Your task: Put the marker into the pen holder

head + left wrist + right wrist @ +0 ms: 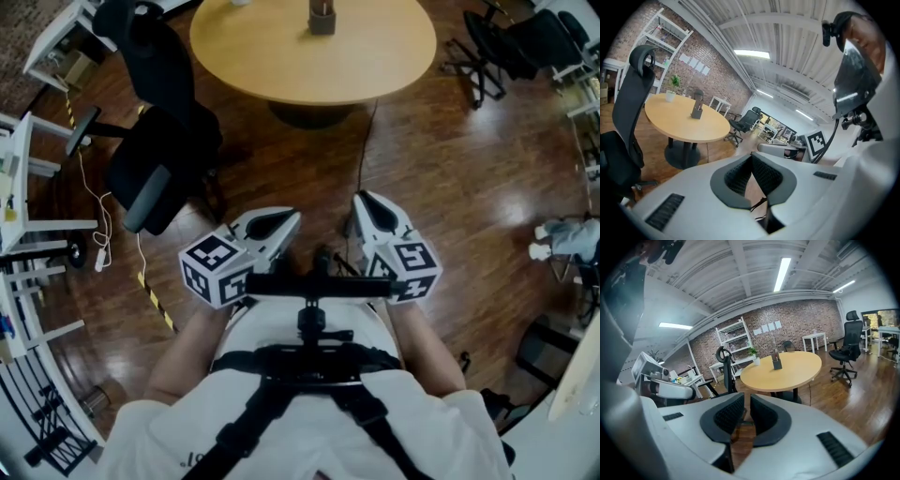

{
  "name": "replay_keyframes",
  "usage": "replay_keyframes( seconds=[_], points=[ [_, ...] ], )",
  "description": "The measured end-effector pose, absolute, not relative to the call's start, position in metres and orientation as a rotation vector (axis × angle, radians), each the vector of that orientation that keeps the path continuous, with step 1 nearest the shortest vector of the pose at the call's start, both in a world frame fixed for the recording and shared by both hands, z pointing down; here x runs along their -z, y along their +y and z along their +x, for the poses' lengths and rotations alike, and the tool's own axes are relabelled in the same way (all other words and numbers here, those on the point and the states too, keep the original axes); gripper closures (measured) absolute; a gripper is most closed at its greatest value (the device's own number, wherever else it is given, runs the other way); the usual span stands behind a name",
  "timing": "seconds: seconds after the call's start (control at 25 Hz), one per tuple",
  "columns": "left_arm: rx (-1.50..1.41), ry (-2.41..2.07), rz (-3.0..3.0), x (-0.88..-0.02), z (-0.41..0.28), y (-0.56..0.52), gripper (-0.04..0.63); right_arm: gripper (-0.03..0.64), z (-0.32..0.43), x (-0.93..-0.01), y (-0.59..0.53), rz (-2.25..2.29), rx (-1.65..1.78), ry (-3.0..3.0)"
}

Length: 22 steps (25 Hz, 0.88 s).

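A dark pen holder (322, 17) stands on the round wooden table (234, 66), well ahead of me. It also shows in the left gripper view as the pen holder (696, 111) and in the right gripper view as the pen holder (776, 362). No marker shows in any view. Both grippers are held close to the person's chest, far from the table. My left gripper (291, 217) has its fingertips touching, with nothing between them (751, 155). My right gripper (361, 197) keeps a narrow empty gap between its pads (746, 397).
A black office chair (164, 141) stands between me and the table's left side. White desks (28, 225) line the left, with a cable and striped tape (155, 300) on the wooden floor. More black chairs (506, 42) stand at the far right.
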State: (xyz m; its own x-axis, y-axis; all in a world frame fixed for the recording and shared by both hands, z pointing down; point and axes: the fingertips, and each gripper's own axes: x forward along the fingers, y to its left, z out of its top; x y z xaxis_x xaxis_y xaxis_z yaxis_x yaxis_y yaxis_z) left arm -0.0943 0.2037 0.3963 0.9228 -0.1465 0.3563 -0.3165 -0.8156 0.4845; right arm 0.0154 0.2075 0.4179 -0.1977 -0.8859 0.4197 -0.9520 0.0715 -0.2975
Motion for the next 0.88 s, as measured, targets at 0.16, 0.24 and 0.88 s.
replay_keyframes(
  seconds=[0.16, 0.24, 0.88],
  points=[
    [-0.412, -0.295, 2.525, -0.398, -0.098, 0.200, 0.598, 0.568, 0.007, -0.418, 0.208, 1.921, -0.806, -2.204],
    [-0.412, -0.281, 2.520, -0.400, -0.099, 0.199, 0.598, 0.568, 0.005, -0.420, 0.209, 1.933, -0.814, -2.194],
    [-0.425, -0.221, 2.537, -0.398, -0.098, 0.198, 0.598, 0.627, 0.000, -0.412, 0.222, 2.016, -0.799, -2.143]
  ],
)
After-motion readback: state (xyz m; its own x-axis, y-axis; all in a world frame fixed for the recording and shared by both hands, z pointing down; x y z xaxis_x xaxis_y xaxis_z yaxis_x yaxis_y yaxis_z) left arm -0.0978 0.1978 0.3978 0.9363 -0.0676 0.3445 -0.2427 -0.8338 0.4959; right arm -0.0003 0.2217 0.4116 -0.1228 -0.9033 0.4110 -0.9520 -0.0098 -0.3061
